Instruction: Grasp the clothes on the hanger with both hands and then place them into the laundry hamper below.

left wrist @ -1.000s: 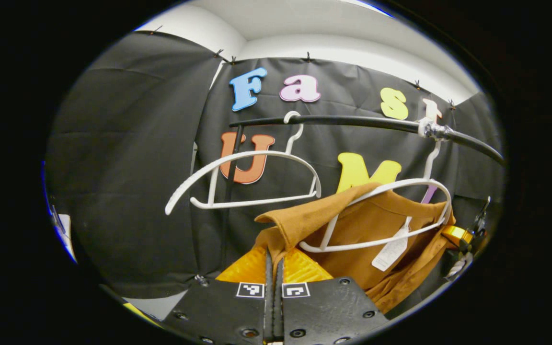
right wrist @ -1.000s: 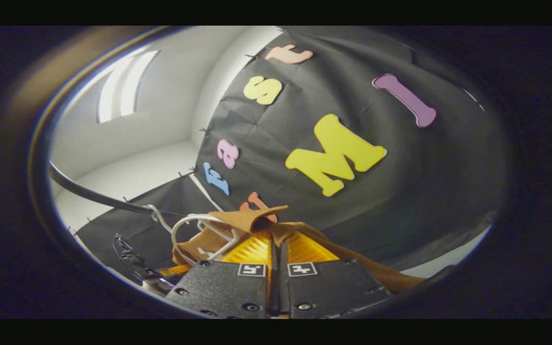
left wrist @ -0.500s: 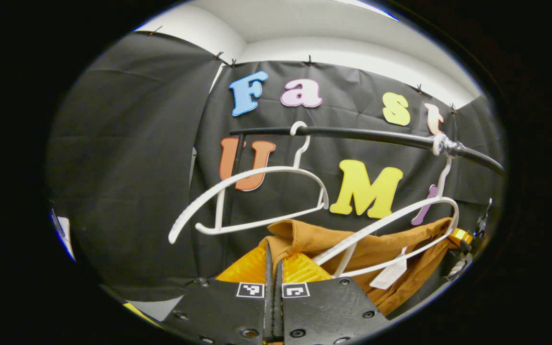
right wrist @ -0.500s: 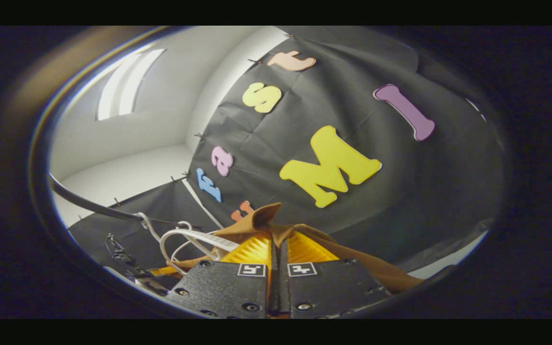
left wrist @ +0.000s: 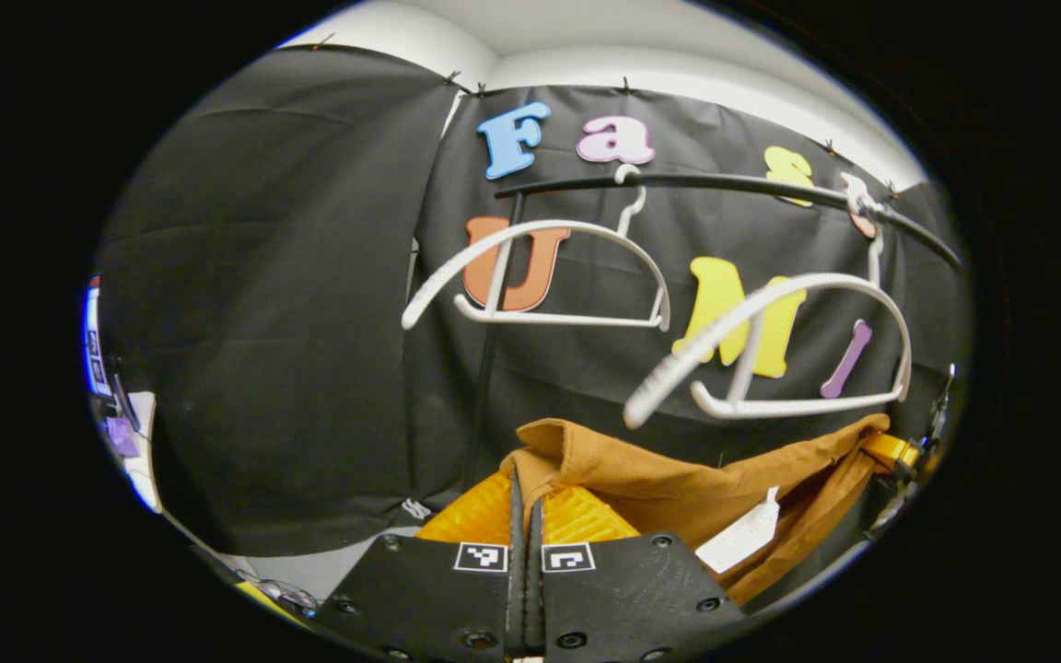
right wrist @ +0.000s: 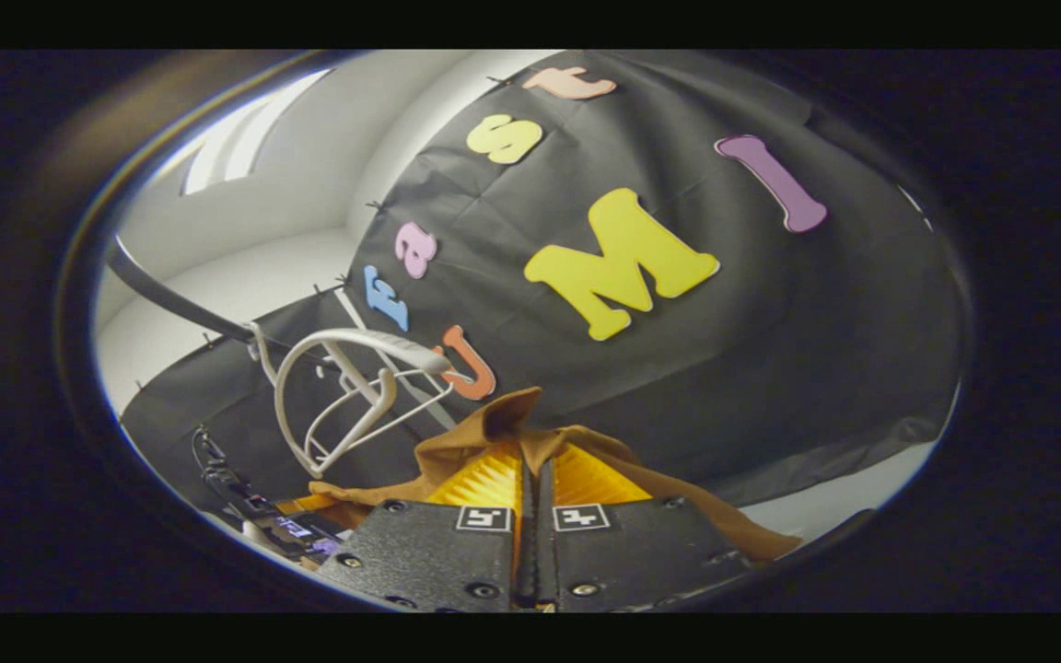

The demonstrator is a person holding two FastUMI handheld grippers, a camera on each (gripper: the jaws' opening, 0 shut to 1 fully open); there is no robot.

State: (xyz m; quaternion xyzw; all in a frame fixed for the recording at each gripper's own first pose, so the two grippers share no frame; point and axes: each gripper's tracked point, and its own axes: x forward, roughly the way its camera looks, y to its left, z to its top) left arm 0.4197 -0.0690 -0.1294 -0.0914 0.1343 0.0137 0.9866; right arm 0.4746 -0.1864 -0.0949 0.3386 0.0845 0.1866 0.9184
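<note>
Fingers [left wrist: 577, 516] of both my grippers clamp the brown garment [left wrist: 678, 483]; it hangs clear below the hanger [left wrist: 770, 345] at one o'clock. Lowering into the hamper remains.

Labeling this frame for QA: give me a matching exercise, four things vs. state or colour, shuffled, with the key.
1. brown garment
2. near hanger
3. rail
4. left gripper

a. black, carries both hangers
b. white, bare, hooked on the rail
c. shut on cloth
d. stretched between the two grippers, below the hangers

Pairs: 1-d, 2-b, 3-a, 4-c
</note>
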